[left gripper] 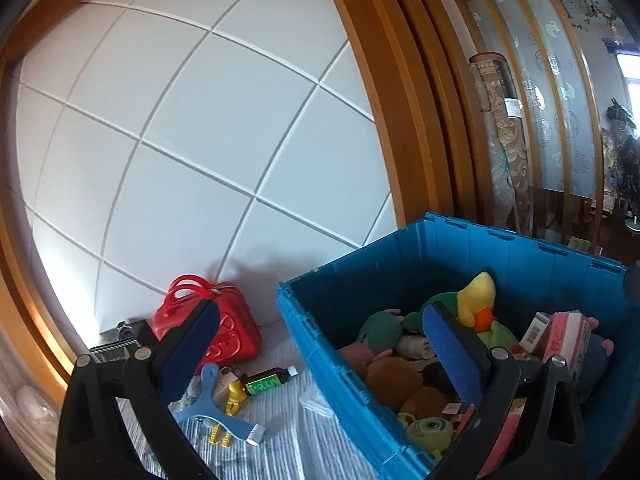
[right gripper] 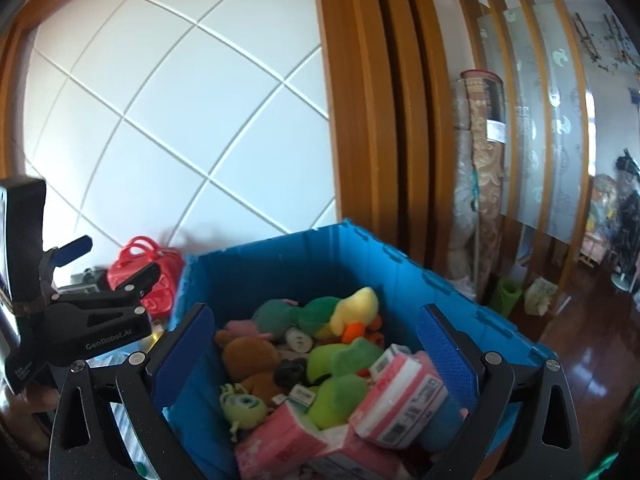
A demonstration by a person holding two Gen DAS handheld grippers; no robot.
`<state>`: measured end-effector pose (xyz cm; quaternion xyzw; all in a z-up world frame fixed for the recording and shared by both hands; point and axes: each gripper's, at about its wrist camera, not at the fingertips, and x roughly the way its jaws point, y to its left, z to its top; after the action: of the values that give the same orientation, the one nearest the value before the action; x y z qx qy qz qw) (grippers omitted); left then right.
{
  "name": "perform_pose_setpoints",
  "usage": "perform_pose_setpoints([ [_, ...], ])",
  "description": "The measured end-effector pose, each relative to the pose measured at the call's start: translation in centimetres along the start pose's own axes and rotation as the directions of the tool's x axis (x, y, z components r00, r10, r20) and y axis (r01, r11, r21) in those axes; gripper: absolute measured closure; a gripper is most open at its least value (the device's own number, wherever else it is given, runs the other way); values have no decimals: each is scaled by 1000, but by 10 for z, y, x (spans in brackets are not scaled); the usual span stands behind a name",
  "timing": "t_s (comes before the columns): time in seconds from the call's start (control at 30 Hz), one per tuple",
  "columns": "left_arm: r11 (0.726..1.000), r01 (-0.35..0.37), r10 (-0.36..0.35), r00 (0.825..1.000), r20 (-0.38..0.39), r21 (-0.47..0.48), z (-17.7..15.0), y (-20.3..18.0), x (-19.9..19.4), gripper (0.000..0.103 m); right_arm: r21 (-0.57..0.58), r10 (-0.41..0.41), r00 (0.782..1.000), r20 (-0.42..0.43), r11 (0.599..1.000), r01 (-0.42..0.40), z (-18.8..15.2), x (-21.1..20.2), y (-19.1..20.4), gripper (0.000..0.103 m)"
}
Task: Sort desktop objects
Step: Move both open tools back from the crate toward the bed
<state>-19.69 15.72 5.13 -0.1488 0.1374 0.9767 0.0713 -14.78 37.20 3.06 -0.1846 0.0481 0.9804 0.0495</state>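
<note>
Both grippers empty, jaws spread wide. Right gripper point(right gripper: 316, 364) hangs over the blue bin point(right gripper: 404, 256), which already holds plush toys point(right gripper: 352, 312) and pink tissue packs point(right gripper: 400, 400); likely sorted goods. Left gripper point(left gripper: 320, 352) straddles the bin's near wall, aimed toward the unsorted lot on the striped tabletop point(left gripper: 280, 452): red case point(left gripper: 224, 328), small bottle point(left gripper: 268, 382), blue slingshot point(left gripper: 208, 404). Probably next pick.
</note>
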Motion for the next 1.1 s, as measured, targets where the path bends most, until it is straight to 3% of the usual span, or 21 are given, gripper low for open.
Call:
perform_pose_setpoints([
  [0.27, 985, -143, 142, 990, -17, -92, -51, 105, -31, 0, 8, 27, 999, 39, 1000, -28, 10, -8, 28, 0],
  [0.37, 968, -229, 226, 973, -36, -99, -72, 154, -40, 0, -12, 72, 997, 34, 997, -72, 8, -3, 60, 0],
  [0.47, 940, -322, 318, 946, -53, -112, -91, 212, -47, 0, -39, 120, 993, 9, 992, -119, 3, 10, 102, 0],
  [0.6, 908, -401, 394, 916, -80, -120, -115, 289, -46, 0, -74, 178, 984, -30, 981, -180, -6, 32, 168, 0],
  [0.77, 893, -438, 429, 898, -100, -103, -130, 381, -32, 0, -85, 228, 969, -94, 968, -236, -17, 71, 258, 0],
  [0.87, 895, -439, 431, 897, -93, -80, -133, 421, -16, 0, -84, 255, 961, -111, 961, -265, -24, 94, 311, 0],
  [1.1, 915, -397, 389, 916, -101, -77, -144, 478, 40, 0, -95, 336, 918, -209, 928, -361, -46, 166, 412, 0],
])
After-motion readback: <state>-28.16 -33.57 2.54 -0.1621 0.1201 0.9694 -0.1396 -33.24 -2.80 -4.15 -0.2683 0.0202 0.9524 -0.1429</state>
